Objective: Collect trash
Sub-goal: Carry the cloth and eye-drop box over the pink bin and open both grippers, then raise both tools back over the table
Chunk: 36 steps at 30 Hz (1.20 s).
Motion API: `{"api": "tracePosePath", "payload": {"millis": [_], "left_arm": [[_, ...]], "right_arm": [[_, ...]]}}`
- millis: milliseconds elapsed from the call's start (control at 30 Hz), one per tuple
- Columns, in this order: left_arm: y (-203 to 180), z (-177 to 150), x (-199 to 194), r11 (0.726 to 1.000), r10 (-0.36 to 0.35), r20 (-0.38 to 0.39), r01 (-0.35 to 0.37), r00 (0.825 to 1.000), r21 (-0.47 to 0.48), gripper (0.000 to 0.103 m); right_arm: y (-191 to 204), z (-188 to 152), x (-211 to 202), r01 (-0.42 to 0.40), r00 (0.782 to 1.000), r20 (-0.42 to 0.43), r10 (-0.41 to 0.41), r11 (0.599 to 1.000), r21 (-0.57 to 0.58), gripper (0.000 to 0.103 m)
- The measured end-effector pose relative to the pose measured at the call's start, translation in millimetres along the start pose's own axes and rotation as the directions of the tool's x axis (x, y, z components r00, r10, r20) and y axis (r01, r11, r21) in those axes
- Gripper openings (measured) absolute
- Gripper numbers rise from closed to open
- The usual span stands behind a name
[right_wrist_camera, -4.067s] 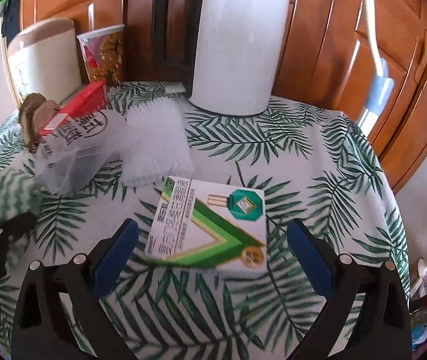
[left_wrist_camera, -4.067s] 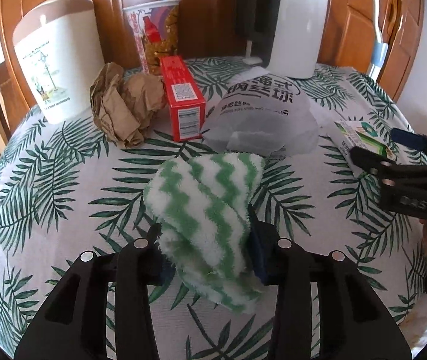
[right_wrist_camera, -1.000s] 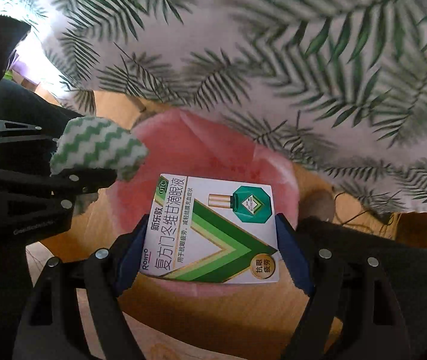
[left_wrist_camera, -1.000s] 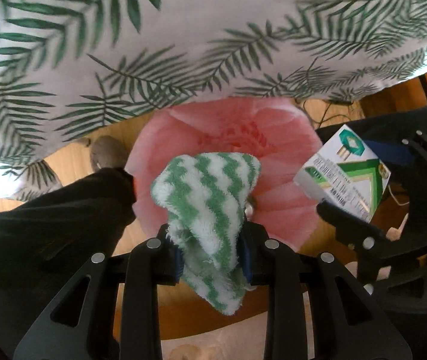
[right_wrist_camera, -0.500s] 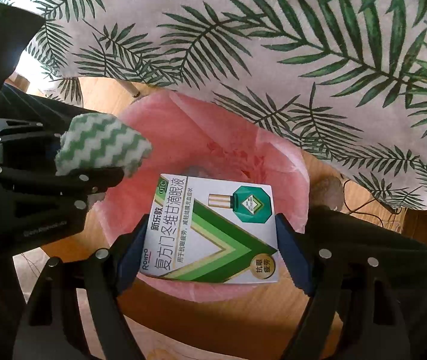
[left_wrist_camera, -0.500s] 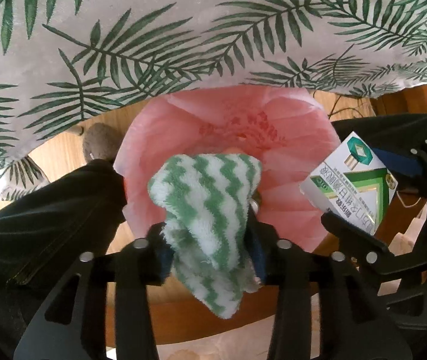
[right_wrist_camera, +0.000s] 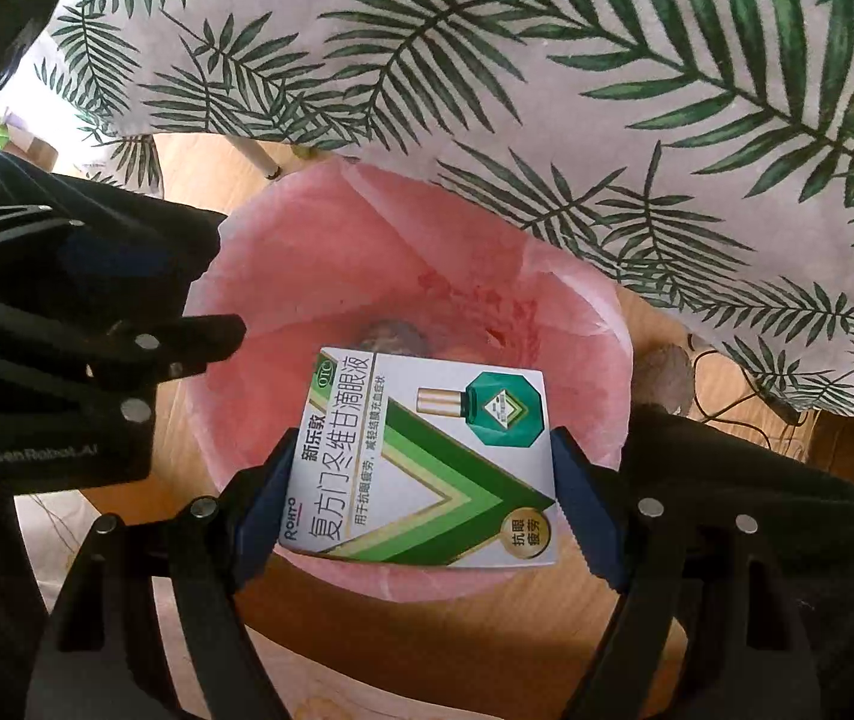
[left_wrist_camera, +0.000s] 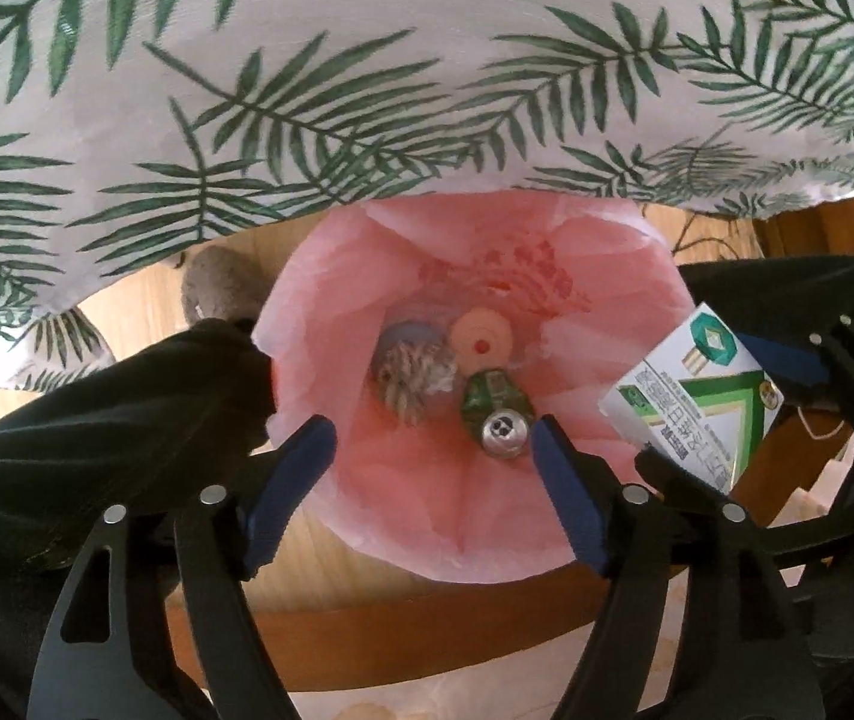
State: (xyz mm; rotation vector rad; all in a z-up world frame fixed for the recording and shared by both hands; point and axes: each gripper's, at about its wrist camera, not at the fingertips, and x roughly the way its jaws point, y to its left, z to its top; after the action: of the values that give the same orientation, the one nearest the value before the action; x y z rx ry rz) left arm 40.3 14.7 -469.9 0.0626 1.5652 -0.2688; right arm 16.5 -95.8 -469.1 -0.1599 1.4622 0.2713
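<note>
A bin lined with a pink bag (left_wrist_camera: 331, 372) stands on the floor under the table edge; it also shows in the right wrist view (right_wrist_camera: 583, 324). My left gripper (left_wrist_camera: 433, 468) is open and empty above its mouth. The green-and-white cloth (left_wrist_camera: 412, 378) lies at the bottom of the bag beside a green can (left_wrist_camera: 496, 414) and a pale round lid (left_wrist_camera: 480, 333). My right gripper (right_wrist_camera: 421, 480) is shut on a white-and-green eye-drop box (right_wrist_camera: 427, 462) and holds it over the bin; the box also shows in the left wrist view (left_wrist_camera: 697, 402).
The palm-leaf tablecloth (left_wrist_camera: 367, 60) hangs over the far side of the bin. The person's dark-clothed legs (left_wrist_camera: 85, 396) flank the bin on both sides. A grey slipper (left_wrist_camera: 217, 288) sits on the wooden floor to the left.
My left gripper has opened and the green-and-white cloth has dropped into the pink bag. My right gripper still holds the box over the bin.
</note>
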Motion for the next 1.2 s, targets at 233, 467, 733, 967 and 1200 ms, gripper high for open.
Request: {"api": "tracePosePath", "payload": {"millis": [233,467,733,967,1200], "left_arm": [[3,1,-1,1.000,0.017,0.004,-0.017,1.000,-0.014,0.073],[5,1,-1,0.999,0.030,0.009,-0.030,1.000,-0.026,0.073],[-7,-3,-9,0.997,0.073,0.050,-0.075,0.996,0.036,0.075],[-16,-14,-49,0.996,0.049,0.126,-0.057,0.991,0.062,0.075],[-13,-32,-129,0.997,0.017,0.259,-0.037,0.966,0.072,0.089]], "right_arm": [[-1,-1,2,-0.003,1.000,0.000,0.003,1.000,0.005,0.081],[-1,0,0,0.011,1.000,0.028,-0.011,1.000,-0.008,0.096],[-7,0,-13,0.006,0.995,0.097,-0.007,1.000,0.011,0.098],[-7,-4,-39,0.035,0.996,0.076,-0.037,0.999,0.024,0.098],[-8,-27,-117,0.068,0.976,0.207,-0.072,0.997,0.028,0.098]]}}
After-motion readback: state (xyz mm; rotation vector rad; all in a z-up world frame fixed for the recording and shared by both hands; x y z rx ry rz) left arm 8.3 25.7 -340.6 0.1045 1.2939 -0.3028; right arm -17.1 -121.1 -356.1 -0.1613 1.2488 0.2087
